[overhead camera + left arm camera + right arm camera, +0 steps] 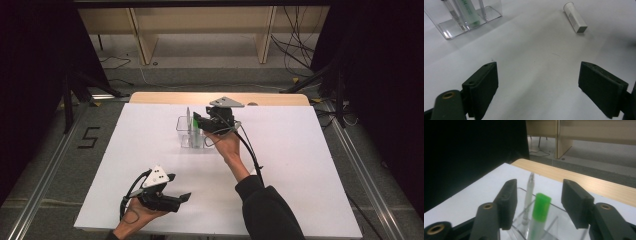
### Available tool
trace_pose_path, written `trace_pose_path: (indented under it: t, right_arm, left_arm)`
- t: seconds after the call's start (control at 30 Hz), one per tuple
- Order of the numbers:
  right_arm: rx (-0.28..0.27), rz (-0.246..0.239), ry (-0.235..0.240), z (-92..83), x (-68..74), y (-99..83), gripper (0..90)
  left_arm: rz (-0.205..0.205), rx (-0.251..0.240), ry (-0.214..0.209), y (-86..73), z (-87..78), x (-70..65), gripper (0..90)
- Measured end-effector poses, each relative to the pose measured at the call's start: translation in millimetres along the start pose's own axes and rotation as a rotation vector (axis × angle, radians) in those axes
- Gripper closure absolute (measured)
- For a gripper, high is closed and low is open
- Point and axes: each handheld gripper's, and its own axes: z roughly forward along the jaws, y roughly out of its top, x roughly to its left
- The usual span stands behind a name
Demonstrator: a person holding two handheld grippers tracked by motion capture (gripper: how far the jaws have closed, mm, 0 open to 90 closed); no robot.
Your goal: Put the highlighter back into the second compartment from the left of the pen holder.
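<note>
A clear plastic holder stands mid-table with a green-capped tube and a slim pen upright in it. My right gripper hovers just over its right side. In the right gripper view the jaws stand apart on either side of the green cap, with a gap on each side; the pen rises just behind it. My left gripper rests low near the table's front left, open with nothing between its pads. The holder lies ahead of the left gripper to its left.
A small white cylinder lies on its side on the white table sheet. Beyond the table's wooden far edge are floor cables and wooden legs. Dark curtains and stands flank both sides.
</note>
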Motion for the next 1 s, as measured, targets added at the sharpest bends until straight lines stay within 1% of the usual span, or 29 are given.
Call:
trace_pose_path:
  t: [0.13, 0.3, 0.4, 0.63, 0.73, 0.87, 1.0]
  right_arm:
    - [0.007, -0.012, -0.006, -16.8, -11.3, -4.7, 43.8]
    - [0.016, -0.012, -0.008, -36.6, -24.7, -13.6, 40.4]
    - [0.017, -0.009, -0.003, -48.4, -29.8, -19.1, 38.7]
    - [0.014, -0.019, 0.01, -76.3, -35.7, -31.3, 37.0]
    - [0.012, -0.032, 0.009, -85.9, -36.0, -36.6, 36.4]
    - [0.011, -0.024, 0.018, -96.1, -36.3, -41.8, 34.5]
    - [-0.001, -0.035, 0.014, -108.0, -37.7, -48.2, 34.5]
  left_arm:
    - [-0.005, 0.008, 0.003, -0.3, 0.8, 0.7, 16.2]
    - [-0.01, 0.01, 0.006, -0.5, 1.2, 1.6, 16.2]
    - [-0.011, 0.012, 0.007, -0.6, 1.5, 1.7, 16.2]
    - [-0.018, 0.013, 0.012, -0.5, 2.3, 1.3, 16.2]
    - [-0.019, 0.014, 0.015, -0.3, 2.4, 1.1, 16.2]
    - [-0.022, 0.011, 0.017, -0.1, 2.0, 1.2, 16.2]
    - [-0.028, 0.01, 0.017, 0.1, 1.9, 1.6, 16.1]
